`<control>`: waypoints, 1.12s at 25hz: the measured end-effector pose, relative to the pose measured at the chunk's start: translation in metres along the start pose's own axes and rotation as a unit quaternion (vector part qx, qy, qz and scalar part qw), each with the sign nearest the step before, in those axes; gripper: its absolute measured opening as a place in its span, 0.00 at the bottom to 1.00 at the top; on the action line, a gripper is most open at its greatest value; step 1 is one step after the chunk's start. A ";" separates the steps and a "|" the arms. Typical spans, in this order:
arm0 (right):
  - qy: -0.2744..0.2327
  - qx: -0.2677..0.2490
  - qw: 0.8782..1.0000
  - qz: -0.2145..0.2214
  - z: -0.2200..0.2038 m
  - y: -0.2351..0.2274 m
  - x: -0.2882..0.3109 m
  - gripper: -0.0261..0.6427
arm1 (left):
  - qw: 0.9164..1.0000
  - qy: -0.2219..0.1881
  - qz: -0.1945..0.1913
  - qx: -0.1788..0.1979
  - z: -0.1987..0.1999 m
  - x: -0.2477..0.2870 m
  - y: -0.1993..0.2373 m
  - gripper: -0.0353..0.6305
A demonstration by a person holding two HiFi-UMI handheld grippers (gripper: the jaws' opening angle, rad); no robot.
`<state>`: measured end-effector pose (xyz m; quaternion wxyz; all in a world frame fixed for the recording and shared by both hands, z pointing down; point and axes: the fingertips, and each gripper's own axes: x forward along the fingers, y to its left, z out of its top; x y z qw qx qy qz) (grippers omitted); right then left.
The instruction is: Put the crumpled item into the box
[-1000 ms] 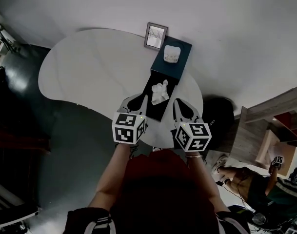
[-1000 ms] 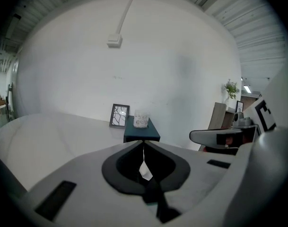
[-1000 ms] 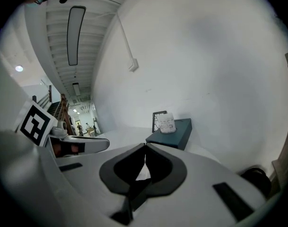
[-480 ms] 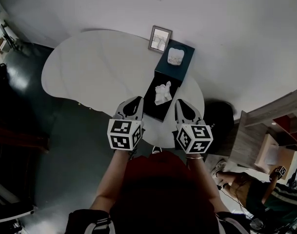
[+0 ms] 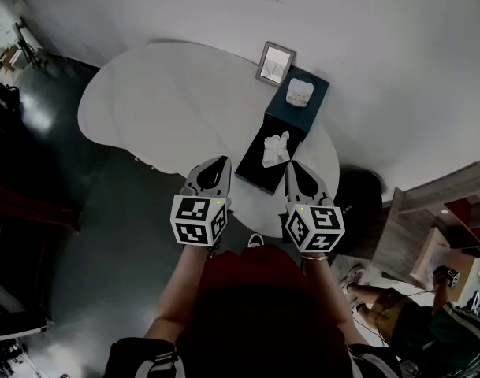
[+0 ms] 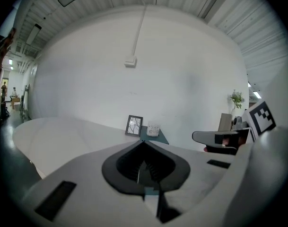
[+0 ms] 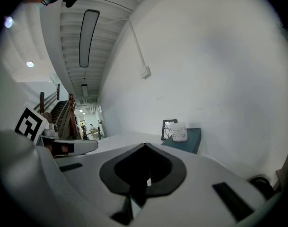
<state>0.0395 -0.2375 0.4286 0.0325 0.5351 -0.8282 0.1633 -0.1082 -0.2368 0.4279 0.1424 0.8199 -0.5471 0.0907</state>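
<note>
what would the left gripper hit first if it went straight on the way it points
Probably the teal box: the left gripper, jaws shut, lines up with it, though height is unclear.

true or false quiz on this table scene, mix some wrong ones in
1. The crumpled white item lies on the black panel. True.
2. The left gripper holds the crumpled item. False: its jaws are together on nothing, short of the item.
3. A picture frame stands by the teal box. True.
4. The right gripper has its jaws wide apart. False: they are together.
5. The teal box's top is bare. False: a white object sits on it.
</note>
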 end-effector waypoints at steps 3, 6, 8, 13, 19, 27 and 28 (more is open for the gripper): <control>-0.004 -0.005 1.000 0.005 0.002 0.009 -0.003 0.06 | 1.000 -0.003 0.006 -0.004 -0.001 -0.009 0.004 0.09; -0.010 -0.011 1.000 0.010 0.004 0.017 -0.005 0.06 | 1.000 -0.007 0.008 -0.006 -0.001 -0.017 0.008 0.09; -0.014 -0.016 1.000 0.012 0.005 0.022 -0.006 0.06 | 1.000 -0.009 0.009 -0.007 -0.001 -0.022 0.009 0.09; -0.017 -0.016 1.000 0.019 0.006 0.035 -0.010 0.06 | 1.000 -0.013 0.016 -0.009 -0.001 -0.037 0.015 0.09; -0.015 -0.016 0.999 0.031 0.002 0.050 -0.014 0.06 | 0.999 -0.018 0.028 -0.009 -0.001 -0.053 0.021 0.09; -0.014 -0.018 0.999 0.033 -0.006 0.065 -0.023 0.06 | 0.999 -0.027 0.034 -0.011 -0.004 -0.075 0.026 0.09; -0.014 -0.018 0.999 0.033 -0.007 0.067 -0.025 0.06 | 0.999 -0.028 0.034 -0.011 -0.005 -0.078 0.026 0.09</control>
